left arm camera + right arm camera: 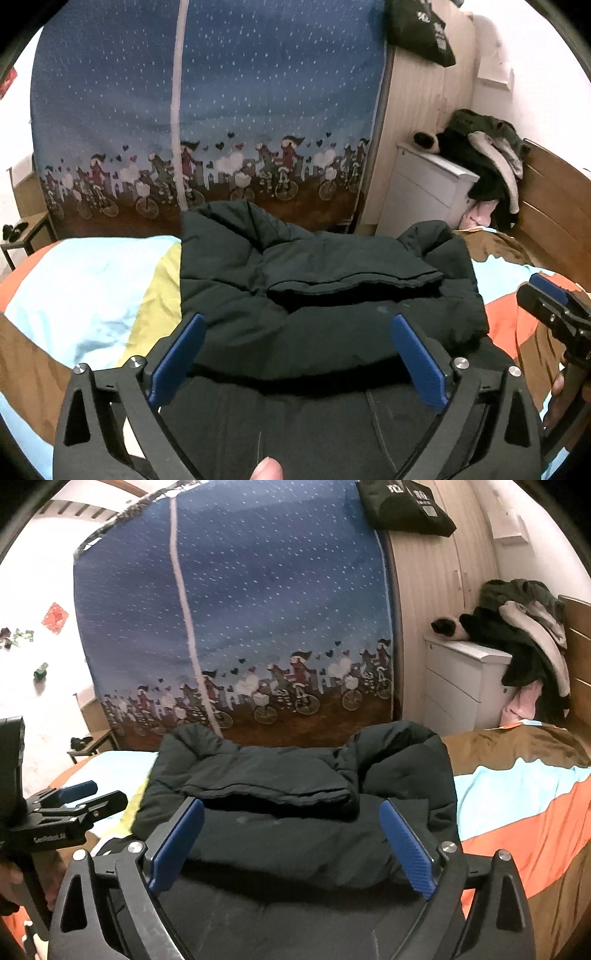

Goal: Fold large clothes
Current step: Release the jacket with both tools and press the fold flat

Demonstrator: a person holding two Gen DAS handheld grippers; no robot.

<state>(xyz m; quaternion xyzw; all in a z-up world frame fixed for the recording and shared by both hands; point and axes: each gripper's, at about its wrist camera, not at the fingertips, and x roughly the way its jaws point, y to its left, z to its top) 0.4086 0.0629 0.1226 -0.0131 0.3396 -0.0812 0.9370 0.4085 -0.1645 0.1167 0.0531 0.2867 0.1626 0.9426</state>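
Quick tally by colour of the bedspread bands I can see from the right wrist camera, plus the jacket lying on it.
Black jacket: 1
Light blue band: 1
Orange band: 1
Brown band: 1
Yellow band: 1, only a sliver beside the jacket
Total: 5

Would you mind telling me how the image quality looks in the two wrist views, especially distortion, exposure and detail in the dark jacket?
Left wrist view: strong fisheye bending, black corners, the black padded jacket underexposed with little detail. Right wrist view: same curvature, the white wall at left blown out, the bicycle-print curtain soft but readable.
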